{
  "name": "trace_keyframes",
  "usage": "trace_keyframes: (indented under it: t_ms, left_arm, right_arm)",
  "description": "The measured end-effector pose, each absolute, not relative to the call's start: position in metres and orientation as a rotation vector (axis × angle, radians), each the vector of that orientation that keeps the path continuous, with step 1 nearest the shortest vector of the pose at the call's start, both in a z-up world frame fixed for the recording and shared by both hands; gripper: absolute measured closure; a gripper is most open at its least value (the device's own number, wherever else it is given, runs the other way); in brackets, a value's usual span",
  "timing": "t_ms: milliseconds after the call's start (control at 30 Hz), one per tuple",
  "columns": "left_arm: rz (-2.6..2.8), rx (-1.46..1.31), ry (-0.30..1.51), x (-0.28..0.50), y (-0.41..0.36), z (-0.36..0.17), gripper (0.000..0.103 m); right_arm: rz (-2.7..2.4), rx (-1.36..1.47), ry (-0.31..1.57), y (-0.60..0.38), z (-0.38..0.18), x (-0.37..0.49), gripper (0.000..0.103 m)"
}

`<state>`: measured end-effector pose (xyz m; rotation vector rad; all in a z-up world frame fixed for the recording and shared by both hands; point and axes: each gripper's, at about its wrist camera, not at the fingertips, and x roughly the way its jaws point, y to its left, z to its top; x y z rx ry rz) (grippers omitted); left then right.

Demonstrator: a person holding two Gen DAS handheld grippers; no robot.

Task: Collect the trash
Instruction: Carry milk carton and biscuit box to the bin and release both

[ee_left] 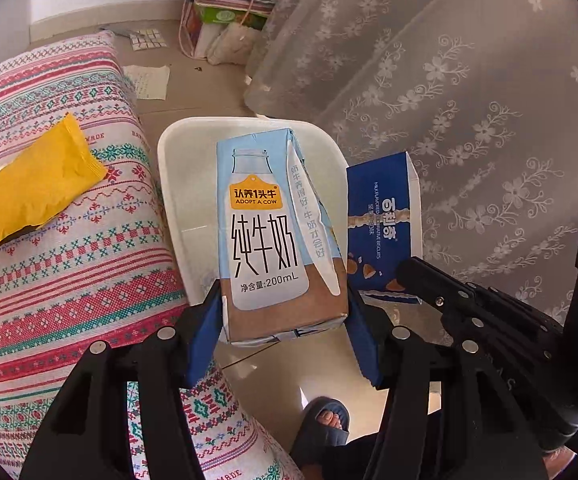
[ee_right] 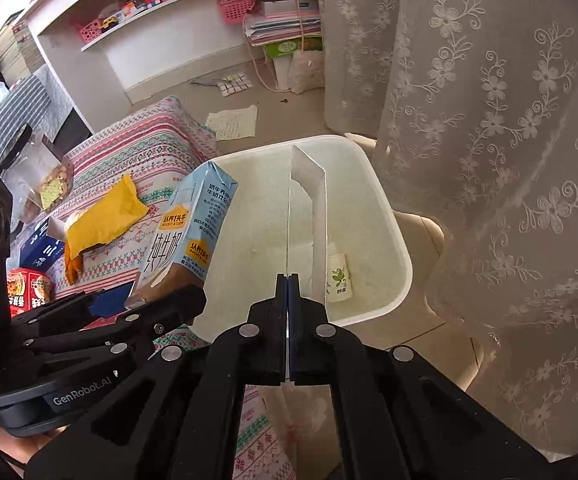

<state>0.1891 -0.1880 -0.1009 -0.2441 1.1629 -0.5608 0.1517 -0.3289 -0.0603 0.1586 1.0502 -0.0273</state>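
Left wrist view: milk carton [ee_left: 273,236] is gripped by left claw [ee_left: 285,320], held over white bin [ee_left: 173,184] | right wrist view: blue biscuit box [ee_right: 307,216] is pinched edge-on by right claw [ee_right: 287,280], inside bin | small cup [ee_right: 339,284] is lying on bin floor

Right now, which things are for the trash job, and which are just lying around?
For the job:
left gripper holding the milk carton
right gripper pinching the blue biscuit box
white bin
yellow wrapper

Just lying about:
lace curtain
paper sheet on the floor
pink baskets
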Motion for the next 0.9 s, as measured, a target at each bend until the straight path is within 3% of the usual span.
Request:
trace_keyframes:
  t_ms: [367, 467, 533, 733, 900]
  left_arm:
    - [-0.557, -0.250, 1.192, 0.204, -0.198, -0.124, 0.046]
    - [-0.540, -0.269, 1.194, 0.208, -0.194, -0.129, 0.044]
    - [-0.522, -0.283, 1.199, 0.211, -0.188, -0.131, 0.041]
    - [-0.502, -0.302, 1.182, 0.211, -0.171, -0.123, 0.038]
    - [-0.471, -0.276, 1.177, 0.208, -0.159, -0.115, 0.038]
  right_arm:
    - [-0.027, 0.152, 1.078, -0.328, -0.080, 0.172, 0.103]
    - [-0.038, 0.154, 1.087, -0.330, -0.084, 0.178, 0.089]
    - [-0.054, 0.158, 1.081, -0.333, -0.084, 0.178, 0.071]
    - [-0.038, 0.163, 1.046, -0.330, -0.072, 0.177, 0.060]
    - [-0.023, 0.187, 1.047, -0.323, -0.070, 0.181, 0.057]
